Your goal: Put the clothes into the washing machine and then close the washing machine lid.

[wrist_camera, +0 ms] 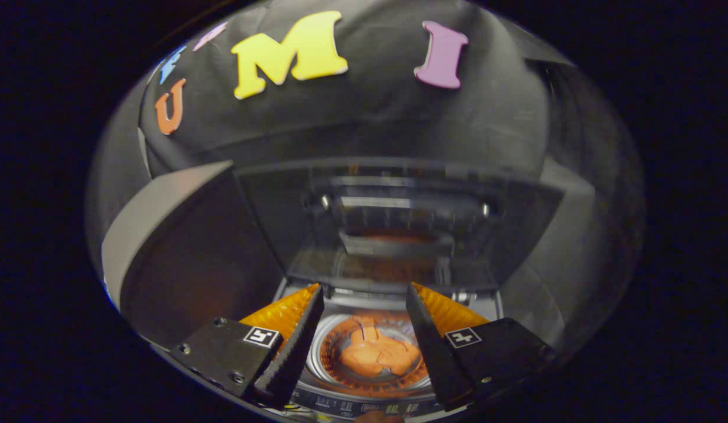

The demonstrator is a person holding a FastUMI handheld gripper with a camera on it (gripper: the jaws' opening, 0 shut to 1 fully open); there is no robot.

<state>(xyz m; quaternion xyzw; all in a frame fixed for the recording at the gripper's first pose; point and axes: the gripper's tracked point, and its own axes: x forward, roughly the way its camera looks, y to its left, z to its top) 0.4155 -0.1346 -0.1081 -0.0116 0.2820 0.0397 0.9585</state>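
Dim booth: fingers apart above clothes.

I count one washing machine with one raised lid, one orange garment inside, and my gripper's two parted fingers.

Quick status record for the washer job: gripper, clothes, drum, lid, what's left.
gripper: open, fingers spread and holding nothing, poised above the drum opening
clothes: orange garment lying in the drum, seen between the fingers
drum: metal rim visible around the garment
lid: raised, standing open beyond the fingertips, its glossy face mirroring the orange
control panel: strip of markings at the washer's near edge
left to do: lid not yet closed; judged next move is to reach for the lid and bring it down
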